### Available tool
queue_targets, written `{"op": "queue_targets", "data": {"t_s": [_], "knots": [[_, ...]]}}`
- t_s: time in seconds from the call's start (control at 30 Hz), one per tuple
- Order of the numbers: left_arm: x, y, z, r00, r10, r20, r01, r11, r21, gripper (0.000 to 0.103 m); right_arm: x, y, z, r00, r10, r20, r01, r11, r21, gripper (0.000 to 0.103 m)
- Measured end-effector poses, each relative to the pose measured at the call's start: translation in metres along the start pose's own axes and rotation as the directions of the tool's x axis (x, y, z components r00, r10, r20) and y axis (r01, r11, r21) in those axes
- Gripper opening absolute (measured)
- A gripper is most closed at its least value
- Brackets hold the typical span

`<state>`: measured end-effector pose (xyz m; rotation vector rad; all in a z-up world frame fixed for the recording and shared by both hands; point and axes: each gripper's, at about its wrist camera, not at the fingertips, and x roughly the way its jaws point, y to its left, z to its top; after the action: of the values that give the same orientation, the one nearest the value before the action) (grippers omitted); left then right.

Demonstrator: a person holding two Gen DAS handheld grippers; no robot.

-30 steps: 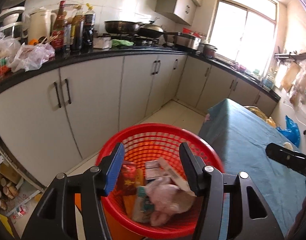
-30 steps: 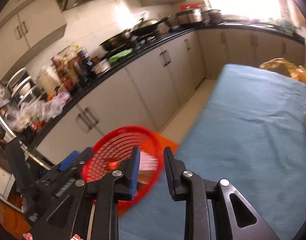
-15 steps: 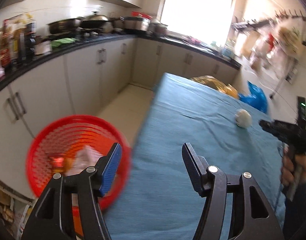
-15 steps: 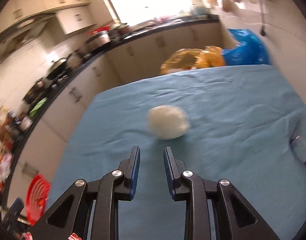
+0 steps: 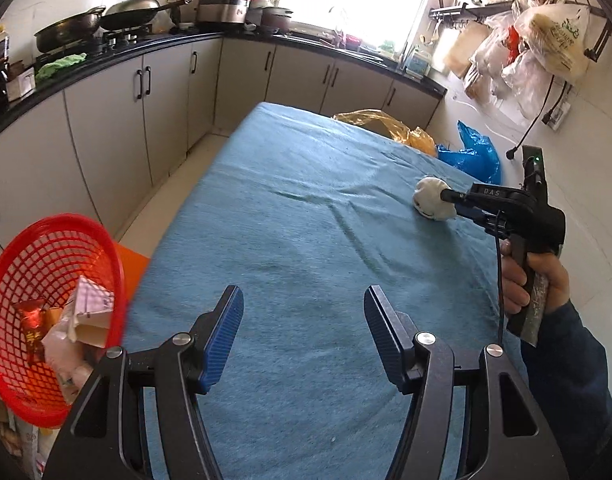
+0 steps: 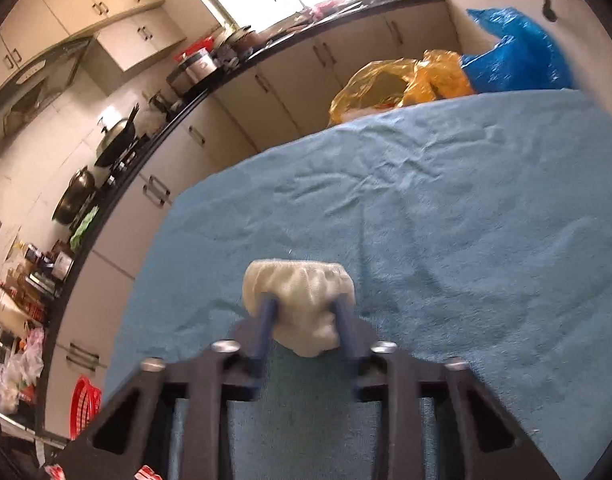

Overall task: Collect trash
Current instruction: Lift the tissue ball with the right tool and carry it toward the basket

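Observation:
A crumpled white tissue wad [image 6: 301,300] lies on the blue tablecloth [image 6: 466,220]. My right gripper [image 6: 303,306] is open with one finger on each side of the wad; I cannot tell if the pads touch it. In the left wrist view the wad [image 5: 428,200] sits at the table's far right with the right gripper [image 5: 450,197] on it. My left gripper [image 5: 301,320] is open and empty above the near part of the tablecloth [image 5: 306,200]. A red mesh basket [image 5: 29,280] holding wrappers and paper stands off the table's left edge.
Yellow [image 5: 386,126] and blue [image 5: 472,156] plastic bags sit past the table's far end. Grey kitchen cabinets [image 5: 105,120] with pans on a black counter run along the left and back. Bags hang on the right wall [image 5: 538,52]. The basket also shows small in the right wrist view [image 6: 85,404].
My left gripper has swung right from over the basket to over the table. My right gripper has moved across the table to the white wad and opened around it.

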<state>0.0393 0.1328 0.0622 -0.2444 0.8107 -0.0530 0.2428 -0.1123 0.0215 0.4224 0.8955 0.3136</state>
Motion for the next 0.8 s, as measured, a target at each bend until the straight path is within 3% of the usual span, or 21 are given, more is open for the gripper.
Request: {"op": "queue_targets", "data": {"t_s": [0.07,0.23,0.4,0.6,0.77,0.8], "knots": [[0.006,-0.003,0.002,1.000,-0.010,-0.011,0.010,1.000,-0.001,0.062,-0.004,0.001,-0.006,1.000,0.001,-0.006,-0.001,1.000,-0.018,0.013],[0.019,-0.008,0.004,0.996,-0.079,-0.050,0.078,0.996,-0.035,0.061,-0.032,0.004,-0.027,1.000,0.028,0.008,-0.027,0.999,-0.032,0.010],[0.016,-0.025,-0.004,0.987,-0.147,-0.058,0.147,0.989,-0.008,0.062,-0.072,0.022,-0.067,0.991,0.133,-0.032,-0.135,0.988,-0.078,0.010],[0.004,-0.052,-0.027,0.976,-0.214,-0.049,0.218,0.970,0.105,0.062,-0.099,0.046,-0.130,0.949,0.289,-0.128,-0.301,0.950,-0.088,0.010],[-0.004,-0.051,-0.043,0.966,-0.251,-0.058,0.256,0.959,0.118,0.061,-0.101,0.049,-0.163,0.902,0.386,-0.194,-0.405,0.912,-0.068,0.010],[-0.006,-0.050,-0.045,0.967,-0.248,-0.058,0.253,0.960,0.117,0.056,-0.101,0.050,-0.167,0.897,0.394,-0.199,-0.413,0.908,-0.067,0.010]]}}
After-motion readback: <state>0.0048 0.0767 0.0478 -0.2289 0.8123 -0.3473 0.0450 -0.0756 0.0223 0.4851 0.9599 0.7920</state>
